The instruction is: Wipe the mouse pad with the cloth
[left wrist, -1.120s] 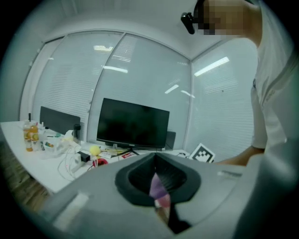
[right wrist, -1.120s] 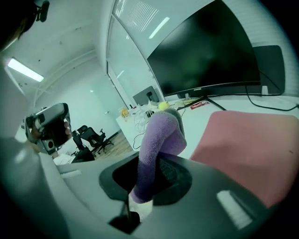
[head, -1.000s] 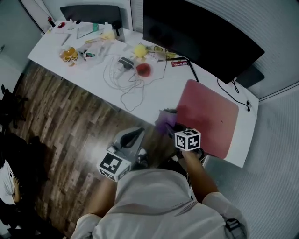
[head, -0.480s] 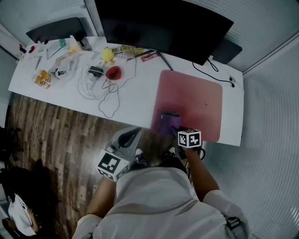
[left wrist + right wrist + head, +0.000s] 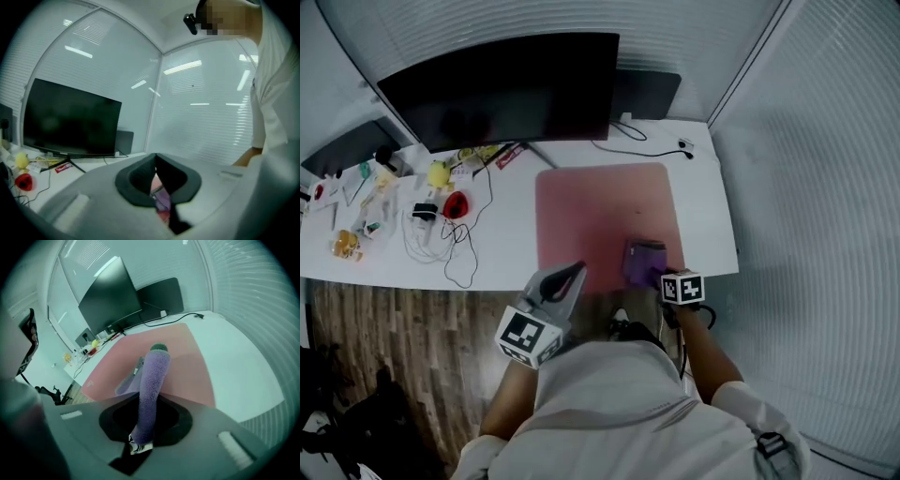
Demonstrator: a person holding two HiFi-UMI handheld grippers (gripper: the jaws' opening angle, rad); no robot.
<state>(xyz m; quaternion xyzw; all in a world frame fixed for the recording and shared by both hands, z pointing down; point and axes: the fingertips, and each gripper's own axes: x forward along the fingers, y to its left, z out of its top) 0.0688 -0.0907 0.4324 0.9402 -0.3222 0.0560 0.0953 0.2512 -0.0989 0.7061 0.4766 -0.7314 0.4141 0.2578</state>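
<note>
Right hand-held gripper (image 5: 146,420) pinches a bunched fold of the cloth (image 5: 152,380), probably soft, light and limp, resting on the mouse pad (image 5: 183,357).

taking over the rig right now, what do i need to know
Right tongs: shut on the cloth, which rests on the near right corner of the pad.
Left tongs: shut, empty, held at the pad's near edge.
Done: cloth gripped and on the pad; how much is wiped can't be told.
Left: sweep the cloth over the whole pad.
</note>
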